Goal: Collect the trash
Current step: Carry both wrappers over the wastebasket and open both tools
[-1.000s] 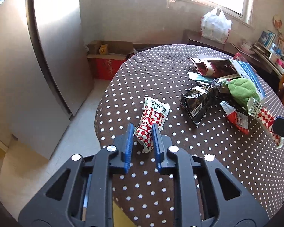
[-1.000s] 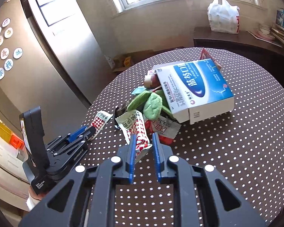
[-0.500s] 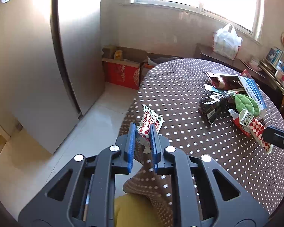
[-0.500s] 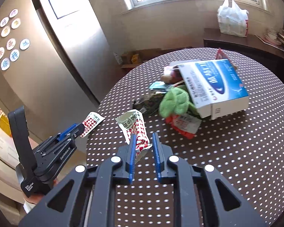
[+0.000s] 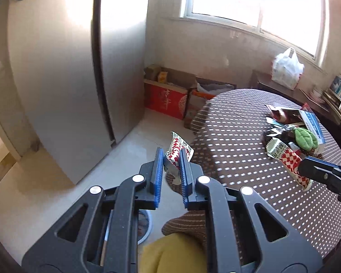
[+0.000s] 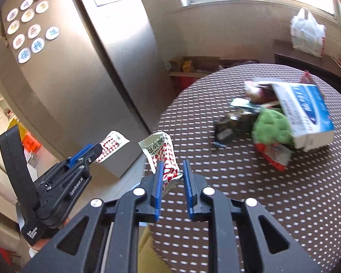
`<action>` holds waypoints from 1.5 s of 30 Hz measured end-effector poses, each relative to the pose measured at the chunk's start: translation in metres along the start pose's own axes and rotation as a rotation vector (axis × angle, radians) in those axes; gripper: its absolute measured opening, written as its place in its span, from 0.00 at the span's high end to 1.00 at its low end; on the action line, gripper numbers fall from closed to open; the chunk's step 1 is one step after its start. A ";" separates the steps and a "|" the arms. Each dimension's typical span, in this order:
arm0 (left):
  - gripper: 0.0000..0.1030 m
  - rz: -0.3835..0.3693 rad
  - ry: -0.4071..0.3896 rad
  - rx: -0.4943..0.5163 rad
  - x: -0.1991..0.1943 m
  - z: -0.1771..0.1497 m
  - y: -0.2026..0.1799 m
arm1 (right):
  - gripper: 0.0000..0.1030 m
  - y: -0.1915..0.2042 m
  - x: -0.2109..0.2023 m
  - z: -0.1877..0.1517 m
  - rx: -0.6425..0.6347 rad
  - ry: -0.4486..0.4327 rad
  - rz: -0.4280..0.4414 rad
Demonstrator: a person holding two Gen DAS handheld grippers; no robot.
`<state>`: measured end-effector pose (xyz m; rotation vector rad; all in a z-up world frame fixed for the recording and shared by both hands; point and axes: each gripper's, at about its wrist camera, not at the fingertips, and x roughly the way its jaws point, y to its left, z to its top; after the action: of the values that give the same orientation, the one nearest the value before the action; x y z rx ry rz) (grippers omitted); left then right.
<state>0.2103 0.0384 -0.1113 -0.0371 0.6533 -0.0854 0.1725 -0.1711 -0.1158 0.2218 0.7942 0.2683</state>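
Brown tablecloth [image 5: 250,136] — white dots; wrapper [image 6: 163,157] — red-and-white checks.

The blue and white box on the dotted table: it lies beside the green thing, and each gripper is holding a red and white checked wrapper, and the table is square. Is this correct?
Not fully. The table is round, not square; the right wrist view shows its curved edge. The rest holds: the blue and white box lies beside the green thing, and the left gripper and the right gripper each hold a red and white checked wrapper.

Right wrist view: trash pile [image 6: 272,122] beyond the claw is motion-blurred; box [image 6: 304,113] lettering unreadable. Wrapper [image 6: 163,157] lower end is hidden between the blue pads [image 6: 158,182]. Left wrist view: wrapper [image 5: 177,152] base concealed behind the pads [image 5: 184,170]; opposite claw [image 5: 325,175] cut off at right edge.
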 end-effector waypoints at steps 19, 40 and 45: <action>0.86 0.164 0.065 -0.128 -0.009 -0.030 0.111 | 0.83 0.127 0.070 -0.011 -0.170 0.128 0.128; 0.41 0.234 0.109 -0.252 -0.007 -0.048 0.163 | 0.83 0.156 0.142 -0.012 -0.213 0.252 0.125; 0.41 0.267 0.109 -0.274 -0.016 -0.054 0.179 | 0.81 0.169 0.160 -0.012 -0.210 0.276 0.147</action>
<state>0.1770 0.2175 -0.1561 -0.2097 0.7697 0.2618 0.2452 0.0401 -0.1811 0.0449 1.0169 0.5255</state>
